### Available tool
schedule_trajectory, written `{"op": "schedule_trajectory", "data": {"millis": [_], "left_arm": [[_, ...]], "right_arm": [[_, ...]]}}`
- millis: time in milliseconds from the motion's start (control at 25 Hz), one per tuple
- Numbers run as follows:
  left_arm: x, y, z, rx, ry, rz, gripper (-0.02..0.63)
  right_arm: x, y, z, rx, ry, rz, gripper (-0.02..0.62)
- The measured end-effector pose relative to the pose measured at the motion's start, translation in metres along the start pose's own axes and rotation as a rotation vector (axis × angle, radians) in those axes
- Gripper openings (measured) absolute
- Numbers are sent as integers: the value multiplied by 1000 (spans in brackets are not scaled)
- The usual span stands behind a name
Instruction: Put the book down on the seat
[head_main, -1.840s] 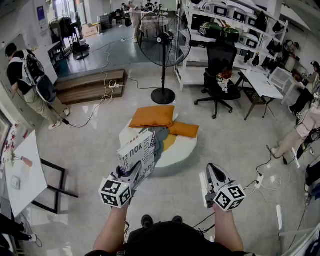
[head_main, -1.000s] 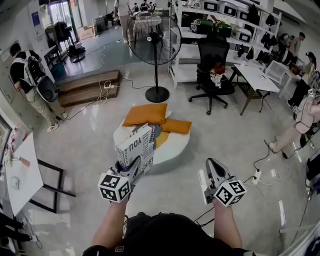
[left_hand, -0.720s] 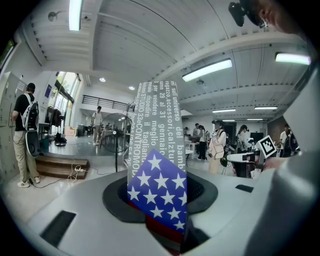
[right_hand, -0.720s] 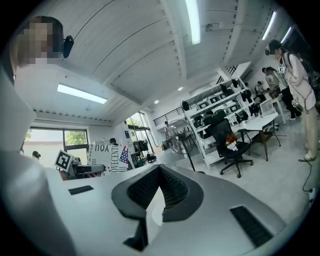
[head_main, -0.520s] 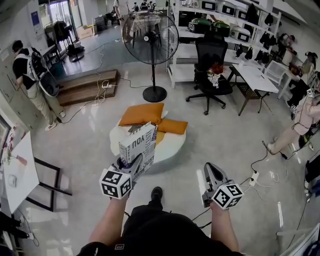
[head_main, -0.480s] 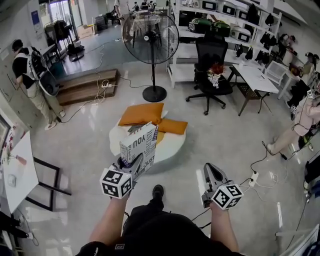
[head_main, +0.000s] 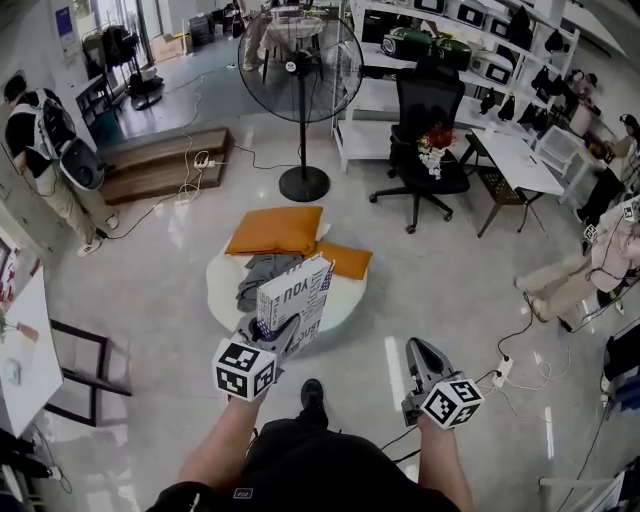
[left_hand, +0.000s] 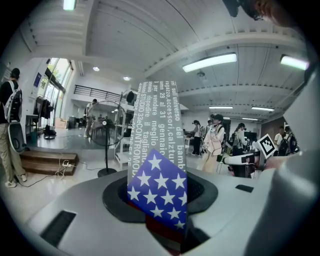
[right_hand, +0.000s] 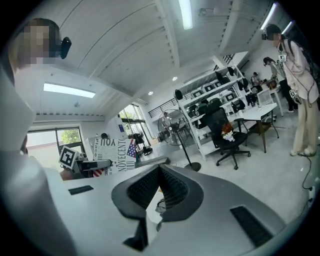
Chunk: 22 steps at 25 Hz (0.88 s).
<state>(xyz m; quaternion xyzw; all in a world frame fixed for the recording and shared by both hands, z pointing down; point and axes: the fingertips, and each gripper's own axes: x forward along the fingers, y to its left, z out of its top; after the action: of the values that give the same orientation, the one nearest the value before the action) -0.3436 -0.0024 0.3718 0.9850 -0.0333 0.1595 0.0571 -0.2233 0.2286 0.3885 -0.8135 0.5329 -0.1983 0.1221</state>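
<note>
Bare floor rings the seat (head_main: 224, 288) on its near and right sides. A fan (head_main: 303, 70) stands past its far edge, with an office chair (head_main: 432, 125) beyond to the right. Orange cushions (head_main: 276, 229) fill the seat's far half and a grey cloth (head_main: 260, 272) lies in its middle. The left gripper (head_main: 278, 332) has its jaws partway apart, clamped on the book (head_main: 295, 297), which stands upright over the seat's near edge. The right gripper (head_main: 417, 350), right of the seat, is closed tight on nothing.
</note>
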Motion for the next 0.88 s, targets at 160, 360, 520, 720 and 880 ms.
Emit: {"op": "schedule_trajectory", "data": {"millis": [160, 360, 520, 720, 880], "left_arm": [[47, 28, 0, -23, 29, -20, 160], [107, 66, 20, -30, 42, -46, 160], [139, 97, 43, -18, 29, -51, 160], [161, 126, 70, -7, 1, -31, 160], [175, 143, 72, -34, 0, 19, 160]], "right_arm": [[45, -25, 0, 23, 41, -11, 14], [110, -52, 23, 27, 68, -20, 14], [160, -55, 51, -10, 72, 4, 14], [203, -59, 66, -17, 92, 34, 14], [229, -76, 69, -10, 120, 59, 14]]}}
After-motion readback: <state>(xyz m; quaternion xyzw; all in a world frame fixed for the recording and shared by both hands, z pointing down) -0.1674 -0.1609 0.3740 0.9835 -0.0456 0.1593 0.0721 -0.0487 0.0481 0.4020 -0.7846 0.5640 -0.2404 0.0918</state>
